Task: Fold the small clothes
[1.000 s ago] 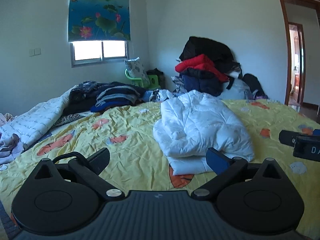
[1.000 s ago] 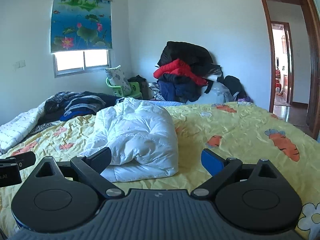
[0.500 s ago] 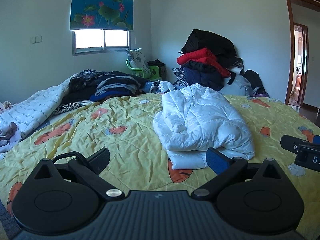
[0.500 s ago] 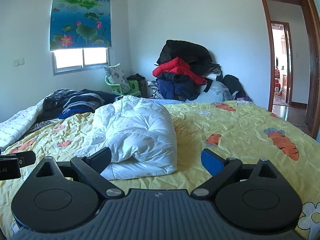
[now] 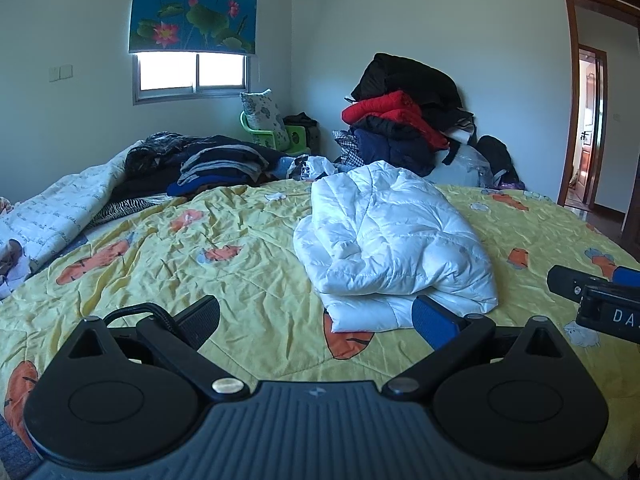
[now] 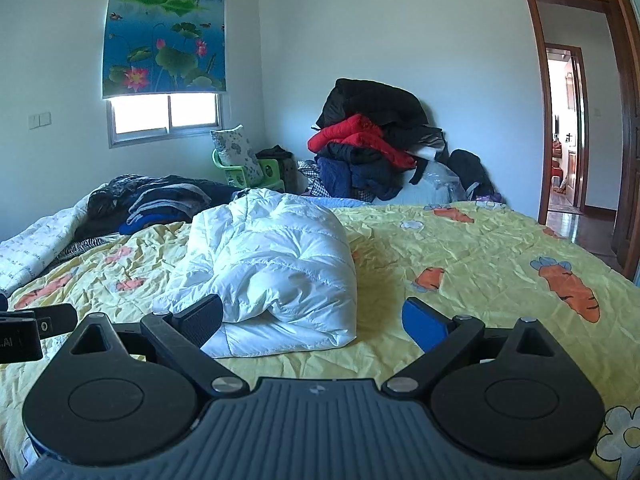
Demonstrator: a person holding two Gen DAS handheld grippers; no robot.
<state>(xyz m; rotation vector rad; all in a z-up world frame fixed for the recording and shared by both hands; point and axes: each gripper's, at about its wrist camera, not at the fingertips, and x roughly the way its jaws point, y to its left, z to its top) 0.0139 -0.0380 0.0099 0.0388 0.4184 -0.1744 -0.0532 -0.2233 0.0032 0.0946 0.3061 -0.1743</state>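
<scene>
Jacket (image 5: 394, 240) untouched, both fingers (image 5: 198, 320) spread.

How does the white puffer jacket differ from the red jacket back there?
The white puffer jacket lies by itself on the yellow bedspread, bundled, near both open grippers; the red jacket is buried in a heap of dark clothes against the far wall. Both look quilted.

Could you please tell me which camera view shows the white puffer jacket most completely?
The left wrist view: the white puffer jacket lies almost whole on the bedspread. In the right wrist view the jacket is closer, partly hidden behind a finger.
</scene>
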